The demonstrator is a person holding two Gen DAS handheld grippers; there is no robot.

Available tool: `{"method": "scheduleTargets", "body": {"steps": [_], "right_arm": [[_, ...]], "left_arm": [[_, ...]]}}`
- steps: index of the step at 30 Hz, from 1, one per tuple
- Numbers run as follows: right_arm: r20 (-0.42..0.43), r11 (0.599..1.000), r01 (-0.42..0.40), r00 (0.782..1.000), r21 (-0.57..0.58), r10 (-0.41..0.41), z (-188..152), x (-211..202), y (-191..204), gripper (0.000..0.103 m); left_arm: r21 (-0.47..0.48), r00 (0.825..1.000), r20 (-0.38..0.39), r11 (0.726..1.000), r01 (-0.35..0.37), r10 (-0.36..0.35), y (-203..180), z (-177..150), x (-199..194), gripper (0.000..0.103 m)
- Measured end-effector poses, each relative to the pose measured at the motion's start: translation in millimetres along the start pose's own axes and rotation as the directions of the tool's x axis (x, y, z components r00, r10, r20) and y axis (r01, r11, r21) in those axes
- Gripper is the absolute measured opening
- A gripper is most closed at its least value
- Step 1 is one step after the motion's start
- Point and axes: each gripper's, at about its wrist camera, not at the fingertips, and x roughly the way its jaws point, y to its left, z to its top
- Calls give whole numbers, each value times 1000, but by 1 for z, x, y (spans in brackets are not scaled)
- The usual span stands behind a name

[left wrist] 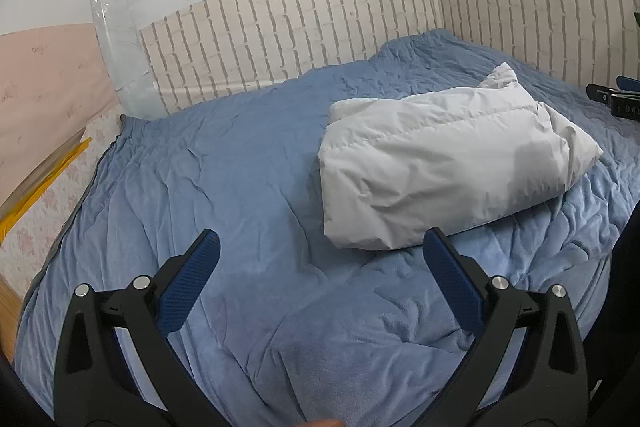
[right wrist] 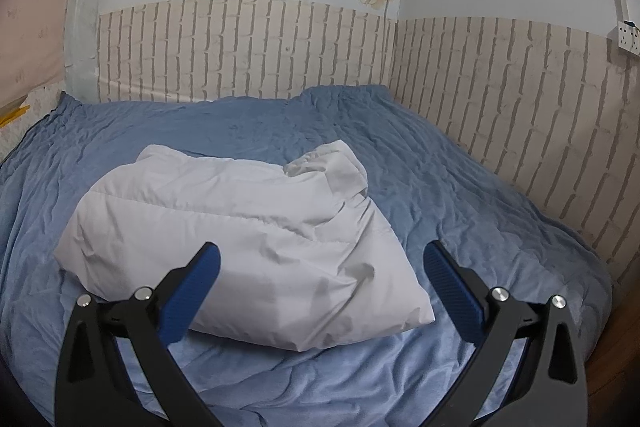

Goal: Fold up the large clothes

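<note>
Jacket (right wrist: 240,247) — folded bundle, long axis crosswise; just ahead of right gripper (right wrist: 322,259), right of left gripper (left wrist: 322,247) — both spread, empty.

You're looking at a white padded jacket (right wrist: 240,247) lying already folded into a thick, puffy bundle on the blue blanket (right wrist: 460,187). From your right wrist view it sits near and a little left of centre, with a stitched quilting seam running across its top and soft creases along the near edge. Its collar end (rumpled, slightly raised) points toward the far right. In the left wrist view the jacket (left wrist: 440,159) lies right of centre.
</note>
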Motion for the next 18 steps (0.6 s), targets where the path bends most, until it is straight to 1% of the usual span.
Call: {"method": "scheduleTargets", "body": {"steps": [10, 18], "right_arm": [[0, 1000, 0, 1000, 1, 0, 0, 0, 0, 101], [2, 1000, -3, 1000, 5, 3, 1, 0, -1, 101]], "left_arm": [[-14, 1000, 0, 1000, -5, 5, 1, -1, 0, 100], [8, 1000, -18, 1000, -5, 5, -2, -2, 5, 100]]}}
